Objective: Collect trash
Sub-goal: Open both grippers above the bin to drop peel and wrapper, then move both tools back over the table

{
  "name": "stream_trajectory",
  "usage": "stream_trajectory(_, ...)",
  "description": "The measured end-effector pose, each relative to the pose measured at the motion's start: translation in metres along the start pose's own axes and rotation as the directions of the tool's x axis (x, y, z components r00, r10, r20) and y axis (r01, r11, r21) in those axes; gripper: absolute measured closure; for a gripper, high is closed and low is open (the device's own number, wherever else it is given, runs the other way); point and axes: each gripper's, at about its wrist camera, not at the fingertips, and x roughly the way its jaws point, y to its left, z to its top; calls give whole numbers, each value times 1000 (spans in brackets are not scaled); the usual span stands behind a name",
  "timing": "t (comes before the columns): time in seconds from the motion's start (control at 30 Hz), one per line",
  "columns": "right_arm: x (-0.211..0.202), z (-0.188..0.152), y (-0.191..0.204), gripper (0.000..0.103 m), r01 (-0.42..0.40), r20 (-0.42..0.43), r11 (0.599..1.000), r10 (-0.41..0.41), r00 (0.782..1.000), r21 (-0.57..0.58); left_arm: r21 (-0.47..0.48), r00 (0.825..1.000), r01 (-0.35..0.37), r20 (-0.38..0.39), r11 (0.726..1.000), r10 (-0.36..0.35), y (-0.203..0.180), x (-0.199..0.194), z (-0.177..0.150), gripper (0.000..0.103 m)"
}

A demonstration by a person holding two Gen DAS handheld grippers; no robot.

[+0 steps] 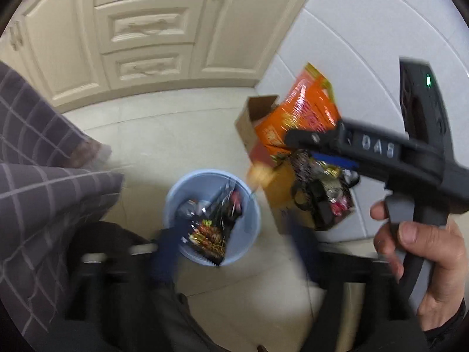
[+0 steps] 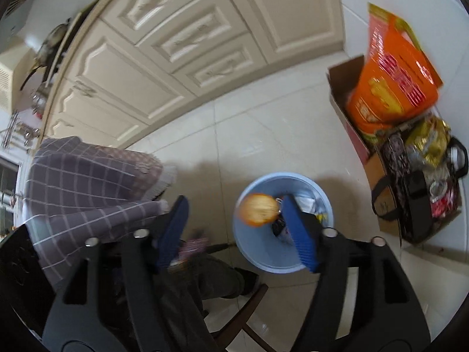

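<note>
Right wrist view looks down on a blue bin point(image 2: 283, 223) standing on the tiled floor point(image 2: 263, 123). The right tongs point(image 2: 237, 228) are spread wide, their blue pads point(image 2: 299, 231) gripping nothing. An orange peel point(image 2: 259, 209) shows in mid-air over the bin's near rim, just beside the right-hand pad; whether it touches the pad is unclear. Wrappers point(image 2: 304, 205) lie inside the bin. Beside it, a cardboard box point(image 2: 351, 123) holds an orange bag point(image 2: 390, 88) and other packets.

Left wrist view shows the same bin point(image 1: 212, 217) with wrappers point(image 1: 211, 228), the peel point(image 1: 259, 174) blurred above its far rim, and the right hand point(image 1: 419, 252) holding its tool. The left tongs point(image 1: 231, 246) are smeared by motion: I cannot tell whether they are spread or pressed together. A checked cloth point(image 1: 44, 161) hangs at left, before cream cabinets point(image 1: 146, 29).
</note>
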Motion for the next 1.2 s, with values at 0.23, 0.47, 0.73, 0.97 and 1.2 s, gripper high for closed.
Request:
stream_trajectory(0.23,-6,-5,-5,6,28,27,999,-29,999,27,21,991,-72,112,997,69,-2,-40,6,13)
stream_trajectory(0.47,-22,-3,15,6,20,57,1000,-20,998,-4,42,970,-98,225,994,86,-12,-90,9,10)
stream_trajectory(0.73,-46,1,49,6,3,103,998,4,995,-61,30,951,-111,293,993,97,-12,-129,11,10)
stream_trajectory(0.97,-79,4,95,6,-27,162,989,50,985,-142,6,924,-119,367,993,108,-2,-170,11,10)
stream_trajectory(1.2,-111,2,171,6,-73,212,961,132,968,-266,-47,864,-166,474,985,168,27,-235,-2,9)
